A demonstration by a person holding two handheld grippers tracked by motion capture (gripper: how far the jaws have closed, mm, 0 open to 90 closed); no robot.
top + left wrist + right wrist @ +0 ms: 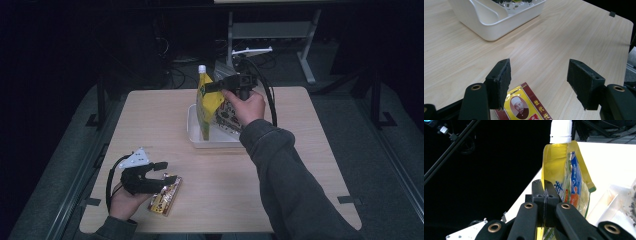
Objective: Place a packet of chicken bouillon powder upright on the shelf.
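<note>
Two tongs: R tongs (214, 86) clamped on yellow pouch (207, 102) over tray (195, 135); L tongs (161, 172) apart, low over packet (165, 196).

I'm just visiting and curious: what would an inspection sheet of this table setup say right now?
Surface: pale wooden table, bare apart from the items below.
Job's things: yellow spouted pouch held upright over the white tray; a printed packet stands in the tray; a red-and-gold packet lies flat near the front edge.
Clutter: nothing seen.
Grippers: right hand-held gripper shut on the pouch's edge; left hand-held gripper open, its jaws over the red-and-gold packet without pressing it.
Cables: black cable loops from the left gripper; another trails from the right.
Surroundings: dark room, a metal stand beyond the table.
</note>
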